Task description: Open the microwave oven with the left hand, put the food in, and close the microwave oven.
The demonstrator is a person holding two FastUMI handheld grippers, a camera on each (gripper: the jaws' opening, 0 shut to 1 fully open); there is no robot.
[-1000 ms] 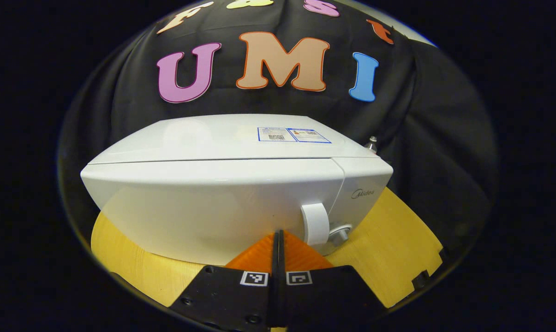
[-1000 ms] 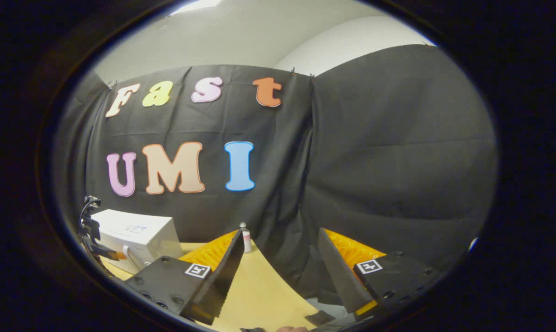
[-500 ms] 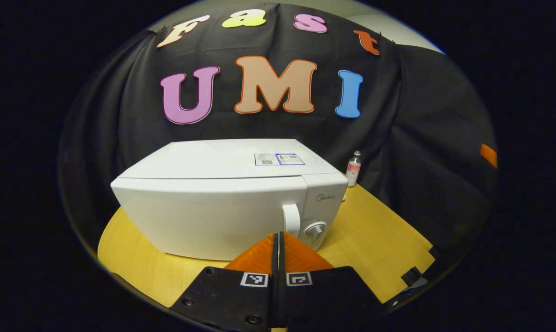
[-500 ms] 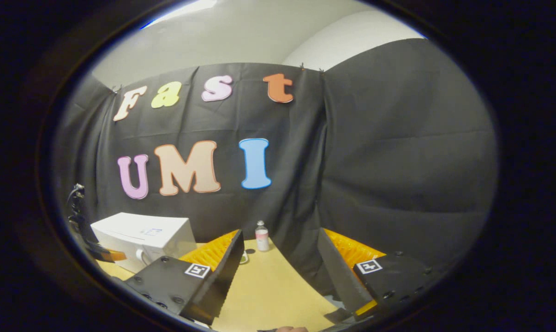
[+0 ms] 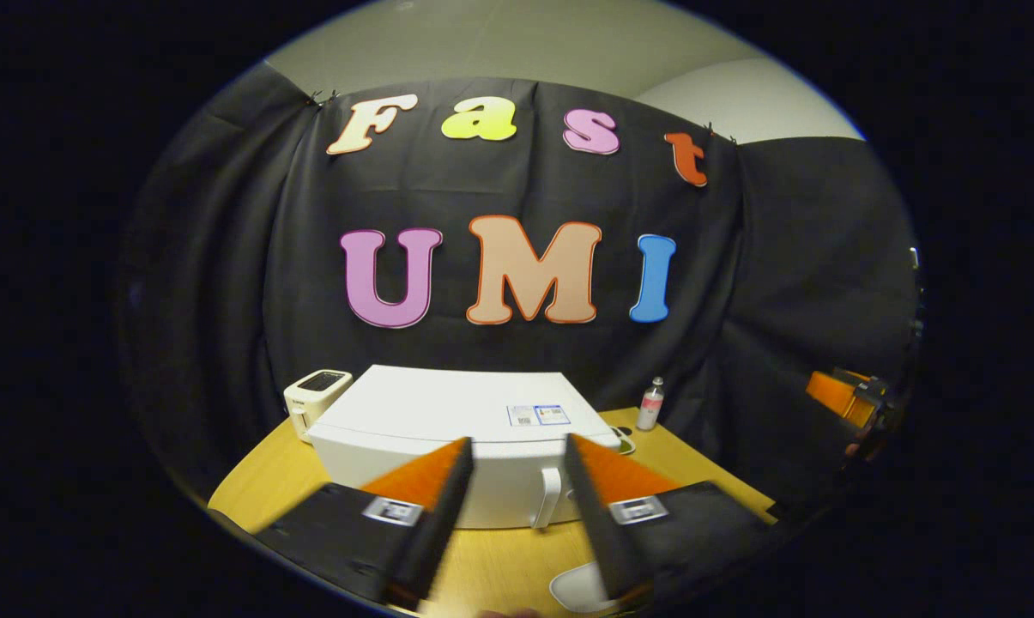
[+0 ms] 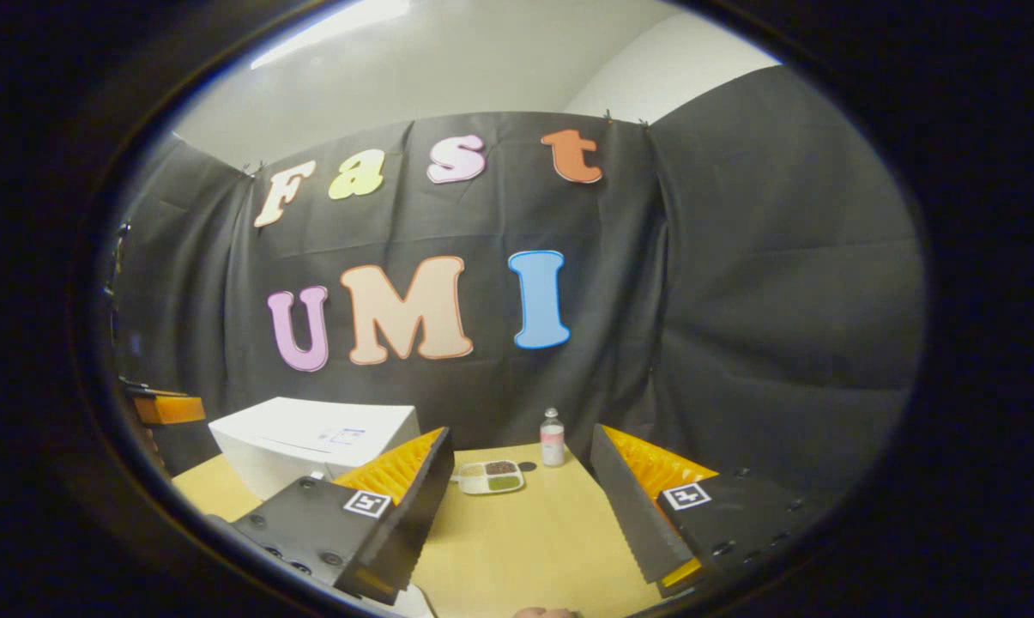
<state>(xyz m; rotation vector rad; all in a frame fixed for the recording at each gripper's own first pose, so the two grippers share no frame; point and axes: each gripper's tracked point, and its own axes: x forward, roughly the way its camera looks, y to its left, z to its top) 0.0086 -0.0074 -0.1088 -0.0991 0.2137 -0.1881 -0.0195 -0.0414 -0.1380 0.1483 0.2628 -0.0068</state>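
Left gripper view: left claw spread, holding nothing, above the wooden surface. Microwave at 12 o'clock, door shut, handle between the fingers but apart from them. Right gripper view: right claw spread, empty. Food tray at 12 o'clock on the surface, bottle just beyond it, microwave at 10 o'clock.

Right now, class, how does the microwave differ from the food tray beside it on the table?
The microwave is a large white box with its door shut; the food tray is small, flat and open-topped. The microwave's surfaces look plain white, while the food tray holds dark and green portions in compartments. The microwave stands left of the small bottle, farther from it; the food tray lies close by it. Both rest on the wooden table.
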